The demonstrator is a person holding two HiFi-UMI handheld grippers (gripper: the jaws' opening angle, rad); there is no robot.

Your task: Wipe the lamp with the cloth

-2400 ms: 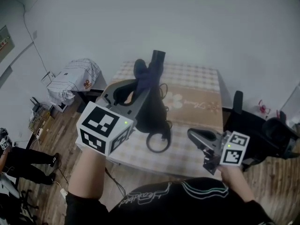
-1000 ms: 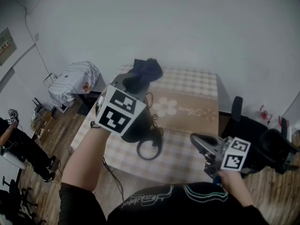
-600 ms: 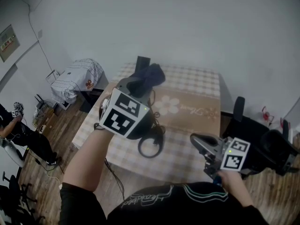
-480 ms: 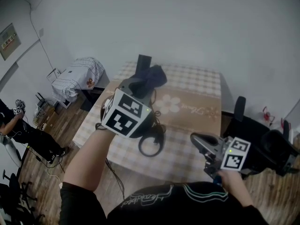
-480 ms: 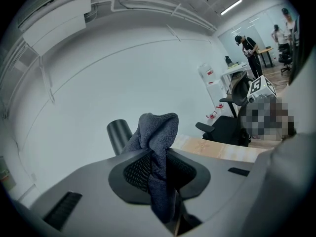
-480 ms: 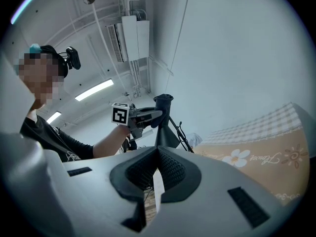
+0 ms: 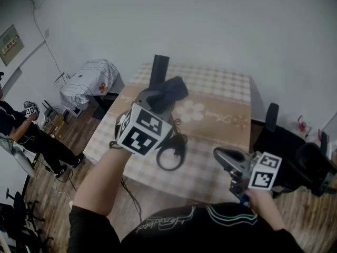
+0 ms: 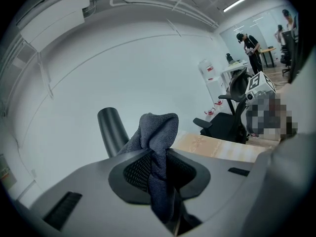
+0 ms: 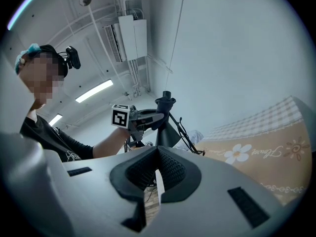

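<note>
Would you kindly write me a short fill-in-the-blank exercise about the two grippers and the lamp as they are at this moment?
1. The left gripper is shut on a dark ____.
2. The right gripper has its jaws together, with ____ between them.
3. The black lamp stands on a ____ with a checked covering.

Missing words: cloth; nothing; table.

Shows the left gripper with jaws pinched on the dark cloth, bunched in a peak above them. Places the lamp, a black tube, just behind the cloth, leaning left. Catches, further right, a tan-topped table, a black office chair and a distant standing person.
</note>
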